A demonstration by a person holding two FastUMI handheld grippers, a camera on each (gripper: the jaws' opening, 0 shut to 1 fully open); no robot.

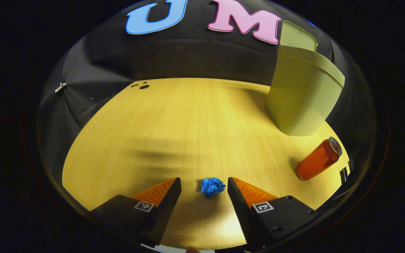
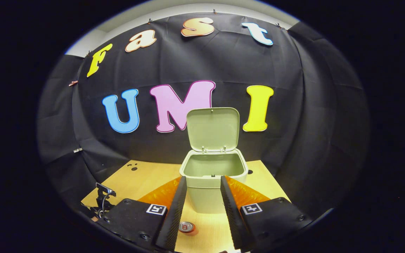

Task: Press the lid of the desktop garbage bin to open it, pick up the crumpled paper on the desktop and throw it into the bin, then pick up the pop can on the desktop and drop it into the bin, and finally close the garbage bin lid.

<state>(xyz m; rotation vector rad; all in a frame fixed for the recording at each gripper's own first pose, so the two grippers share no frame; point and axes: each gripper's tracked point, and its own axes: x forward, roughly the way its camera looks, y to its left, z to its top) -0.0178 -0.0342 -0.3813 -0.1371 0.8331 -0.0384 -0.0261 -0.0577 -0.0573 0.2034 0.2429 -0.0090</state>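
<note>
Both hand-held grippers apart: left (image 1: 204,186) straddling crumpled paper (image 1: 212,186); bin (image 2: 212,175) lid up.

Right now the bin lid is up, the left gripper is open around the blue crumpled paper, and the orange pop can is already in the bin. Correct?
One thing is wrong: the orange pop can is not in the bin. In the left gripper view it lies on the desktop beside it. The lid is up, and the left gripper is open around the blue crumpled paper.

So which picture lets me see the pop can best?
The left gripper view. There the pop can shows whole, side and top, on the table near the bin. The right gripper view catches just its top, low between the right gripper's fingers.
</note>
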